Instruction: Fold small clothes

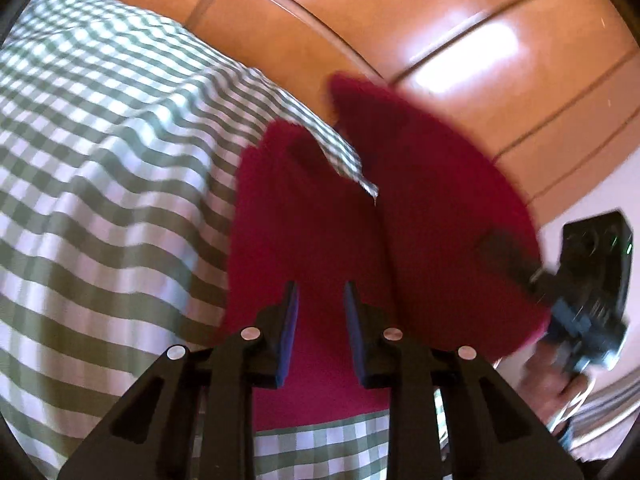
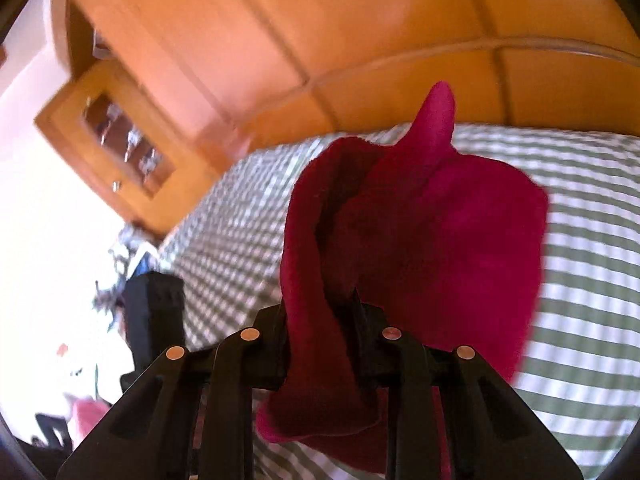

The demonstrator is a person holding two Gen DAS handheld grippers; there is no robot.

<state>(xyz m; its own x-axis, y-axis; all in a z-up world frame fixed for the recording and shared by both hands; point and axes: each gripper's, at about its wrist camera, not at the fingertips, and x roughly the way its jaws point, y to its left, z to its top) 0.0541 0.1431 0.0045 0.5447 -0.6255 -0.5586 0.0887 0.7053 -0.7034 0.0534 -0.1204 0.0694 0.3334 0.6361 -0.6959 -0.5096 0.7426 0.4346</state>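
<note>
Because the small crimson fleecy cloth hung in loose folds and a limp pointed corner, it looked light, soft and wholly without stiffness, a thing that would sag wherever it was not held and would likely cling a little to itself instead of sliding. Its best holds seemed to be the edges and corners, pinched through a doubled hem so the pile did not slip from the pads. At this moment the right gripper was pinching a bunched edge of it, the fabric spilling out between and below the jaws, with most of the cloth hanging ahead of the fingers above the green-and-white checked tablecloth. From the left wrist view the left gripper stood with its blue-padded fingers narrowly parted and the red fabric filling the gap between them (whether the pads actually pressed on it I could not tell), so the cloth lay directly under and ahead of that gripper, stretching up to the right toward the other tool, partly over the table's edge before the orange wooden cabinets.
</note>
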